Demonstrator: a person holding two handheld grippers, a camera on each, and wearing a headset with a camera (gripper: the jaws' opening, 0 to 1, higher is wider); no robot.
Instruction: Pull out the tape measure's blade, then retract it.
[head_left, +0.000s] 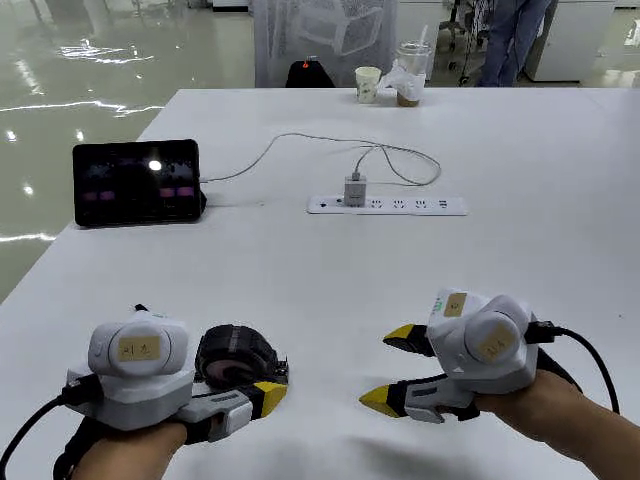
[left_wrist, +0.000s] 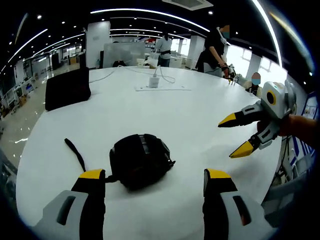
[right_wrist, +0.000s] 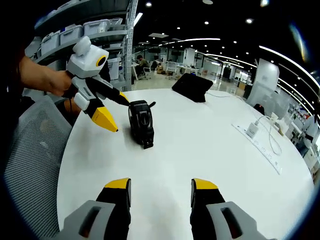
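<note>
A black tape measure (head_left: 235, 355) lies on the white table (head_left: 300, 270) at the near left, its blade wound in and its black wrist strap (left_wrist: 75, 152) trailing on the table. My left gripper (head_left: 245, 365) is open around it, one yellow-tipped jaw on each side and neither clearly touching. From the left gripper view the tape measure (left_wrist: 140, 160) sits just past the left gripper (left_wrist: 154, 174). My right gripper (head_left: 388, 367) is open and holds nothing, a short way right of the tape measure. Its own view has the right gripper (right_wrist: 161, 185) facing the tape measure (right_wrist: 141, 122) and the left gripper (right_wrist: 116, 110).
A dark tablet (head_left: 137, 182) stands at the left of the table. A white power strip (head_left: 387, 205) with a charger (head_left: 355, 188) and a looped cable lies mid-table. A paper cup (head_left: 368, 84) and a jar (head_left: 413, 62) stand at the far edge, and a person (head_left: 510, 40) stands behind.
</note>
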